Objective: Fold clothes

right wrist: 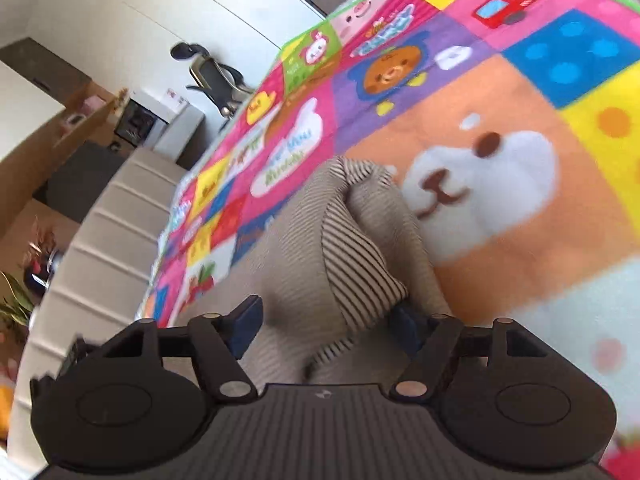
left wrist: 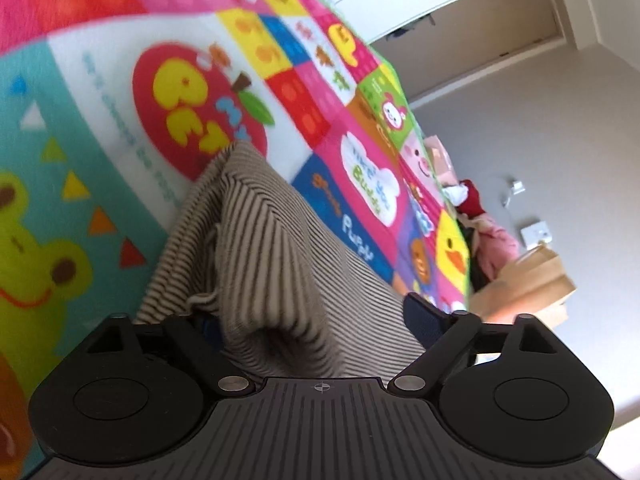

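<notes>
Striped garment (left wrist: 256, 240): bunched, lifted above colourful play mat (left wrist: 100, 128). Left gripper (left wrist: 312, 320) and right gripper (right wrist: 326, 324): jaws wide apart with cloth between; whether they grip it cannot be told.

On the play mat (left wrist: 120, 80), the red apple patch (left wrist: 192, 108) is showing large yellow letters reading roughly "RET"; blur is obscuring the rest. To the right of the apple, a blue square (left wrist: 340, 216) is carrying white lettering reading "Puppy". Cloud-shaped patches and other squares are bearing coloured script, but motion blur is keeping it unreadable in both views.
</notes>
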Demonstrator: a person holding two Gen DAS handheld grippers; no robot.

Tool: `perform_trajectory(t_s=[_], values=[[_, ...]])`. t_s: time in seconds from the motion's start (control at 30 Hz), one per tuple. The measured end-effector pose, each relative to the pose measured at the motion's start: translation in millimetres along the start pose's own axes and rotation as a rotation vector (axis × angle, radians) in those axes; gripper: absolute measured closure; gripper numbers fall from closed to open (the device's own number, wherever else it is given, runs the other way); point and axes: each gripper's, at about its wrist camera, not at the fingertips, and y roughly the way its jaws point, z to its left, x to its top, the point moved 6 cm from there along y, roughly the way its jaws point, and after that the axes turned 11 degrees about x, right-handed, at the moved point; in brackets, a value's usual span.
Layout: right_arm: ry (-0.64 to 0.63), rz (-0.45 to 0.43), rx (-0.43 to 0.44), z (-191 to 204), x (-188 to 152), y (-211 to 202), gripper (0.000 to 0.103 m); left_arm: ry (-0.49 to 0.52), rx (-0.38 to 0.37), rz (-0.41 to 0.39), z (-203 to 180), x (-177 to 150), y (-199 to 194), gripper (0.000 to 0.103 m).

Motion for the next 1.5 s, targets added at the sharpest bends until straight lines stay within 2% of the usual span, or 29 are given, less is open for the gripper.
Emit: perform_trajectory(t_s=[0.07, 0.1, 0.17, 0.27, 0.37, 0.43, 0.53, 0.6, 0.63, 0.73, 0.77, 0.83, 0.93, 1.0, 1.07, 1.17, 1.33, 1.4, 1.5], values=[[-0.05, 0.007, 0.005, 5.0, 6.0, 14.1, 0.056, 0.089, 0.043, -0.044, -4.5, 6.7, -5.0, 0.05], [-0.074, 0.01, 0.007, 7.5, 8.9, 21.2, 0.061, 0.141, 0.068, -0.056, -8.3, 10.7, -6.4, 0.056], [-0.116, 0.012, 0.014, 14.8, 16.7, 27.4, 0.064, 0.246, 0.118, -0.079, -15.8, 19.1, -9.4, 0.069], [-0.152, 0.001, 0.027, 26.5, 31.1, 28.8, 0.065, 0.381, 0.151, -0.088, -36.6, 29.6, -13.4, 0.073], [-0.149, 0.001, 0.025, 33.9, 43.6, 29.0, 0.066, 0.407, 0.15, -0.084, -53.4, 40.5, -16.0, 0.073], [-0.159, 0.015, 0.013, 35.5, 45.8, 28.7, 0.066, 0.365, 0.144, -0.045, -56.3, 43.8, -14.4, 0.069], [-0.185, 0.033, -0.007, 34.2, 40.9, 27.6, 0.065, 0.272, 0.103, 0.017, -47.0, 34.9, -10.9, 0.048], [-0.19, 0.042, -0.02, 31.6, 35.6, 27.1, 0.064, 0.2, 0.068, 0.05, -37.9, 26.5, -8.9, 0.039], [-0.187, 0.045, -0.025, 29.3, 32.5, 27.0, 0.064, 0.144, 0.053, 0.062, -32.0, 22.4, -7.5, 0.03], [-0.184, 0.054, -0.044, 21.8, 24.2, 25.9, 0.062, -0.061, 0.006, 0.087, -12.9, 11.5, -2.5, 0.019], [-0.184, 0.054, -0.05, 19.4, 21.7, 25.3, 0.061, -0.131, -0.011, 0.093, -7.3, 8.4, -0.2, 0.016], [-0.18, 0.052, -0.055, 14.7, 17.7, 23.8, 0.06, -0.222, 0.007, 0.066, 2.6, 5.8, 4.9, 0.015], [-0.162, 0.044, -0.054, 7.6, 13.3, 23.1, 0.058, -0.31, 0.04, -0.009, 16.3, 5.2, 11.4, 0.02], [-0.151, 0.037, -0.047, 2.4, 11.0, 24.4, 0.058, -0.261, 0.065, -0.073, 16.4, 8.4, 15.2, 0.03], [-0.161, 0.034, -0.044, 1.8, 11.8, 27.8, 0.058, -0.114, 0.123, -0.117, 8.8, 13.9, 21.9, 0.053], [-0.213, 0.042, -0.041, 8.8, 17.2, 33.7, 0.064, 0.086, 0.17, -0.139, -4.3, 26.4, 25.1, 0.068], [-0.33, 0.012, 0.024, 42.8, 29.6, 17.7, 0.067, 0.257, 0.084, -0.171, -37.5, 41.8, -11.4, 0.07], [-0.332, 0.0, 0.048, 48.2, 28.3, 5.2, 0.067, 0.292, 0.037, -0.187, -47.6, 37.2, -29.8, 0.07], [-0.324, 0.015, 0.038, 41.3, 16.5, -4.0, 0.067, 0.279, 0.018, -0.181, -30.7, 16.0, -38.5, 0.069]])
